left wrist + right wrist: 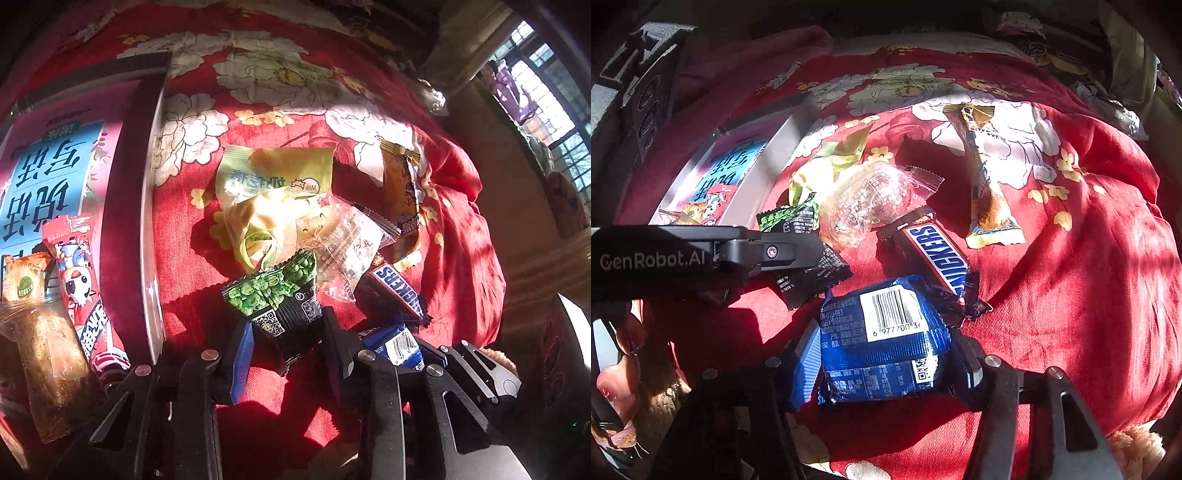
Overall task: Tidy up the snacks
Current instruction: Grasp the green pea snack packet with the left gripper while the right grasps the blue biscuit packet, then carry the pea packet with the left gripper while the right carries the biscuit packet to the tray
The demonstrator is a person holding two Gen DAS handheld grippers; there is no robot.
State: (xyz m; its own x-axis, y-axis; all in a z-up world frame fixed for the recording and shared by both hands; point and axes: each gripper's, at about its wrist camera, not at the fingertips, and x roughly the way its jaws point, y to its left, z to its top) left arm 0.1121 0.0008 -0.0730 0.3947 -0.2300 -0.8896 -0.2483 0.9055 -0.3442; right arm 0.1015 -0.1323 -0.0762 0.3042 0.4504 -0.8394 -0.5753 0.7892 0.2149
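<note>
My left gripper pinches a black green-pea packet with a QR code; my right gripper clamps a blue barcoded packet. Just beyond lies a SNICKERS bar on the red floral cloth, and the other gripper's arm reads GenRobot.AI.

R gripper clamped on blue snack pack, barcode up. Snickers bar touching pack's far corner. L gripper left of Snickers, pinching green-pea packet. Clear wrapper just beyond Snickers.
</note>
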